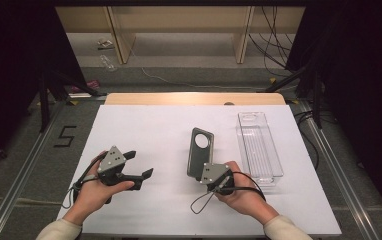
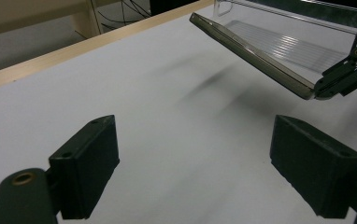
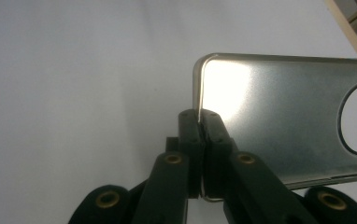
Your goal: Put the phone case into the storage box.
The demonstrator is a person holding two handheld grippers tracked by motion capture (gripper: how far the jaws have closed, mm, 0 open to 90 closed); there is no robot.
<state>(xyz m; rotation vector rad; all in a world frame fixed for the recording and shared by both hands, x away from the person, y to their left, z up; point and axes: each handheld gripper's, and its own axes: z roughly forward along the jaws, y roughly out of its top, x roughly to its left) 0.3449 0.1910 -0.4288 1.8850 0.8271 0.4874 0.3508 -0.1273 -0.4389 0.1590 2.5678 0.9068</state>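
A dark grey phone case (image 1: 200,150) with a round camera hole is held up off the white table cover (image 1: 144,120), tilted on edge. My right gripper (image 1: 199,174) is shut on its near short edge; in the right gripper view the jaws (image 3: 200,123) pinch the case's rim (image 3: 279,121). My left gripper (image 1: 140,163) hovers to the left of the case, open, with nothing between its pads (image 2: 88,163). The left gripper view shows the case (image 2: 251,58) edge-on, clamped by the right gripper (image 2: 328,86).
A clear plastic tray (image 1: 259,145) lies lengthwise at the right of the table, just beyond the case (image 2: 284,44). A wooden table edge (image 1: 194,98) runs along the back. Cables trail from both grippers.
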